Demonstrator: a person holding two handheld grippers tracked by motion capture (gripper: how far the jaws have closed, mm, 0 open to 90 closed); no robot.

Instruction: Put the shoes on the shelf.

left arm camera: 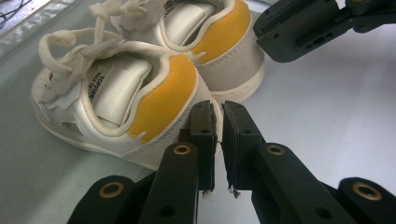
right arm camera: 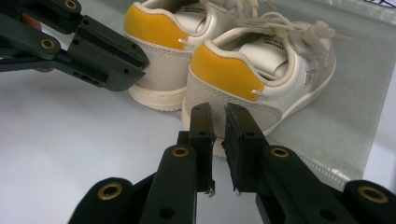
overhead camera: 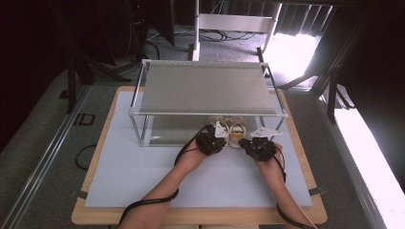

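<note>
A pair of small white shoes point(overhead camera: 230, 130) with yellow heel patches stands on the table point(overhead camera: 143, 171), at the open front of a metal-framed shelf point(overhead camera: 205, 88), heels turned toward the person. The left tool point(overhead camera: 210, 141) sits just behind the left shoe point(left arm camera: 116, 102); in the left gripper view its jaws are nearly closed with only a thin slit between them, gripping nothing, their tips just short of that shoe's grey heel. The right tool point(overhead camera: 256, 146) sits just behind the right shoe point(right arm camera: 261, 79); in the right gripper view its jaws are likewise drawn almost together and empty, tips close to the heel, whether touching I cannot tell. Both shoes lie ahead of the tools, between them, side by side and touching.
</note>
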